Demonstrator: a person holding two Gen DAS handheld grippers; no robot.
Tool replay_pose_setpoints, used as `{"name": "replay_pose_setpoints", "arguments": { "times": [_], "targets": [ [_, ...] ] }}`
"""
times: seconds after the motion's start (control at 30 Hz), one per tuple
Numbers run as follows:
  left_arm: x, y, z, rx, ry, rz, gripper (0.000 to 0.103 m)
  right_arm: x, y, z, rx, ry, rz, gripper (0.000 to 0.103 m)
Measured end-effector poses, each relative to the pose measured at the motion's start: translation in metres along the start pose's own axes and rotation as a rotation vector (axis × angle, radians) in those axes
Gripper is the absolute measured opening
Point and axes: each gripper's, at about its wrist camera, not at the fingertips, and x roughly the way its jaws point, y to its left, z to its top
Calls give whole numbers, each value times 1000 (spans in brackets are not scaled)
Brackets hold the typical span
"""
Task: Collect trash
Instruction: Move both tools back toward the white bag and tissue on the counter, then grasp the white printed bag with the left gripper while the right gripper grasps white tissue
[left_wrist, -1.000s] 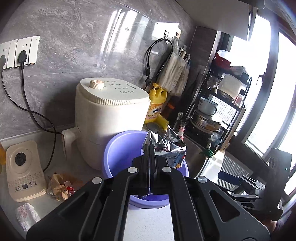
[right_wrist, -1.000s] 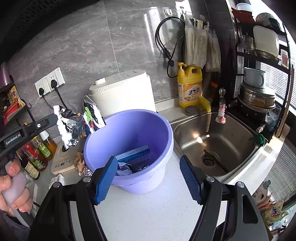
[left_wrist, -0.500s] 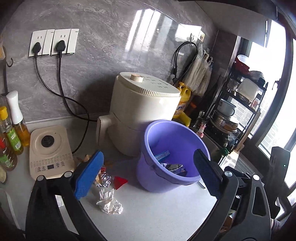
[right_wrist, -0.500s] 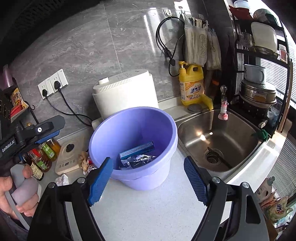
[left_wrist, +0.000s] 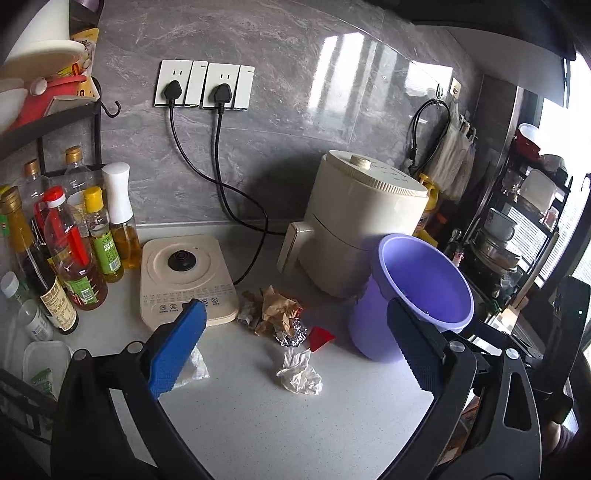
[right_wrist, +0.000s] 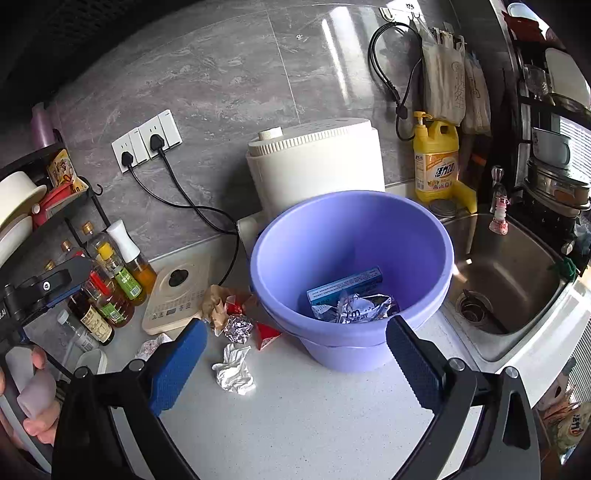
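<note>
A purple bucket (right_wrist: 351, 229) stands on the white counter and holds a blue box (right_wrist: 345, 284) and a crumpled silver bag (right_wrist: 354, 308). Left of the bucket (left_wrist: 417, 295) lies loose trash: a white tissue (left_wrist: 299, 374), a foil ball (left_wrist: 293, 332), a red wrapper (left_wrist: 320, 338), brown paper (left_wrist: 275, 306) and a white wrapper (left_wrist: 197, 365) partly behind my left finger. My left gripper (left_wrist: 295, 314) hangs open and empty above the tissue. My right gripper (right_wrist: 297, 326) is open and empty in front of the bucket, with the tissue (right_wrist: 234, 371) near its left finger.
A cream air fryer (left_wrist: 362, 221) stands behind the bucket, with a flat cream appliance base (left_wrist: 184, 273) and its cords to the left. Several oil and sauce bottles (left_wrist: 70, 243) crowd the left edge. A steel sink (right_wrist: 506, 280) and yellow detergent jug (right_wrist: 436, 162) are on the right.
My left gripper opened and let the silver bag drop into the bucket, then drew back and swung left toward the loose trash. The right gripper stayed open and backed off a little.
</note>
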Motion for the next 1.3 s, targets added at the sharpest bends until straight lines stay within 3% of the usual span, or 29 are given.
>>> {"name": "replay_pose_setpoints", "arguments": {
  "times": [0.53,0.97,1.3],
  "targets": [
    [-13,57,-45,-104,48,126,97,22,61,-30,-110,51,87,95],
    [31,91,-89,-209,149,168,97,62,89,-53,-178,145,128,94],
    [82,108,-94,-217,212,245,97,106,80,-64,-199,262,139,75]
  ]
}}
